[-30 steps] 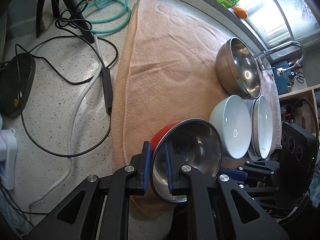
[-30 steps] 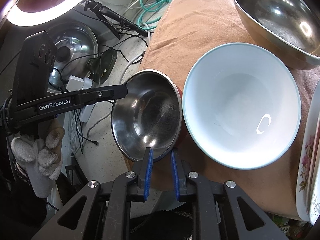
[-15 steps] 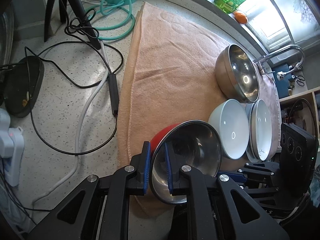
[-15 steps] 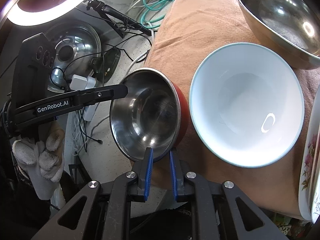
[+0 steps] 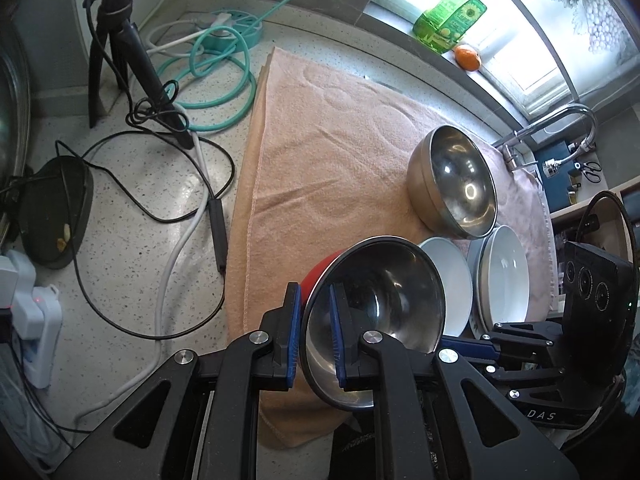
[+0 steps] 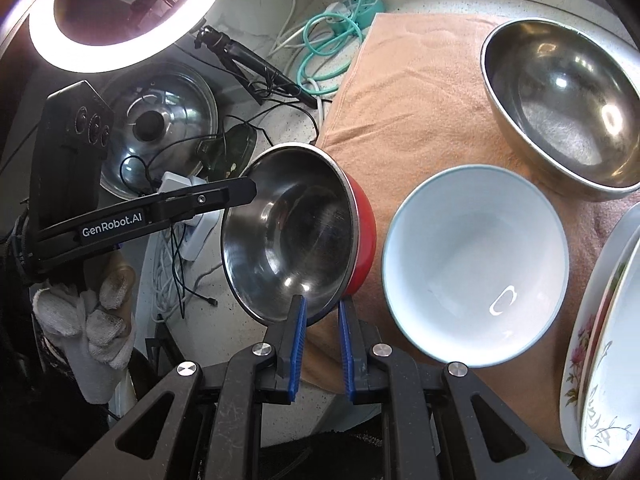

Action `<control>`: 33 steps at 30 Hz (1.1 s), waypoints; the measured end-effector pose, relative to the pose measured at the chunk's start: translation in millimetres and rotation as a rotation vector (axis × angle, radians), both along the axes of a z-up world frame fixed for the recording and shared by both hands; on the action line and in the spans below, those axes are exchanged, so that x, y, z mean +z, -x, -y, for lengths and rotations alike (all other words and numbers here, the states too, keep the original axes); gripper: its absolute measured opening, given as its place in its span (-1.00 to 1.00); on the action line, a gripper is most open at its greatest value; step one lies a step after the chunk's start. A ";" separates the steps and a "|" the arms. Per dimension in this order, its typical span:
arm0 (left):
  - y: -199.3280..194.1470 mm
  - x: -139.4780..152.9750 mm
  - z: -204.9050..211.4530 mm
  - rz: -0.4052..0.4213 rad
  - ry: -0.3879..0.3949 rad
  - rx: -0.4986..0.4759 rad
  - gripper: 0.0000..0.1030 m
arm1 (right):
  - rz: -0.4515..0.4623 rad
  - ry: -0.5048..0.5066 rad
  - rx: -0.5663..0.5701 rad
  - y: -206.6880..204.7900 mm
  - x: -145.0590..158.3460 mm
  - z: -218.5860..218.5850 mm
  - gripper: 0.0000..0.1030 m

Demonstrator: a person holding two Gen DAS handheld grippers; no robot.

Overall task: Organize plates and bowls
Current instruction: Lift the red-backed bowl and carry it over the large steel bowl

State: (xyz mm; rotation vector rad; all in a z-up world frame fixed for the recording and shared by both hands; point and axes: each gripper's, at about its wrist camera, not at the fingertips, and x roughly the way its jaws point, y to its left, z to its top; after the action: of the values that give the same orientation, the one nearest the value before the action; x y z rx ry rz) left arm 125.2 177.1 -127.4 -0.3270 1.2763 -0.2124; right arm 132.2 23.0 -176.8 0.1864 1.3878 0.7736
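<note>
A bowl, red outside and steel inside point(image 5: 384, 292) point(image 6: 288, 232), hangs tilted above the near left corner of the peach towel point(image 5: 320, 140). My left gripper point(image 5: 314, 294) is shut on its rim, one pad inside and one on the red wall. My right gripper point(image 6: 322, 308) is shut on the rim's near edge in the same way. A white bowl point(image 6: 472, 264) sits on the towel just right of it. Behind that stands a large steel bowl point(image 6: 560, 112). Stacked plates point(image 6: 600, 360) with a flower pattern lie at the far right.
Left of the towel the speckled counter holds black and white cables point(image 5: 168, 208), a teal cord point(image 5: 224, 76), a small tripod point(image 5: 120, 40) and a power strip point(image 5: 36, 320). A ring light point(image 6: 120, 12) and a pot lid point(image 6: 160, 128) stand further left. A faucet point(image 5: 552, 128) is at the far right.
Both grippers have risen with the red and steel bowl held between them. It now hangs clear of the towel, and its red wall shows in the right wrist view.
</note>
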 end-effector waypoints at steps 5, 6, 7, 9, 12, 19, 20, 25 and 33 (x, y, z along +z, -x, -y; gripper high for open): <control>-12.8 13.4 10.8 0.034 -0.004 -0.017 -0.76 | 0.025 -0.012 -0.019 -10.6 14.3 10.5 -0.71; -16.4 15.9 13.0 0.042 -0.005 -0.022 -0.76 | 0.030 -0.015 -0.024 -12.9 17.2 12.8 -0.71; -19.6 18.3 16.0 0.050 -0.007 -0.026 -0.76 | 0.034 -0.019 -0.028 -15.2 20.3 15.9 -0.71; -25.7 20.8 21.9 0.064 -0.010 -0.039 -0.76 | 0.043 -0.027 -0.041 -20.0 26.3 22.6 -0.71; -36.7 22.7 33.2 0.076 -0.008 -0.055 -0.76 | 0.059 -0.032 -0.064 -27.4 33.7 35.9 -0.72; -59.1 28.6 62.8 0.107 -0.020 -0.110 -0.76 | 0.076 -0.036 -0.131 -44.1 42.7 67.5 -0.71; -62.0 30.3 66.4 0.113 -0.022 -0.118 -0.76 | 0.081 -0.036 -0.141 -46.7 44.8 70.7 -0.71; -79.2 35.7 86.2 0.141 -0.020 -0.152 -0.76 | 0.104 -0.038 -0.190 -60.8 52.8 94.6 -0.71; -105.4 29.8 120.0 0.142 -0.006 -0.204 -0.76 | 0.133 -0.019 -0.279 -87.2 59.4 129.7 -0.71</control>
State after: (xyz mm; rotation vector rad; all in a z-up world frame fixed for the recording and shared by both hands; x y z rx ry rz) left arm 230.6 57.1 -97.6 -0.1732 1.1687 -0.3987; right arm 219.3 -106.7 -117.4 0.3304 1.1975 0.5569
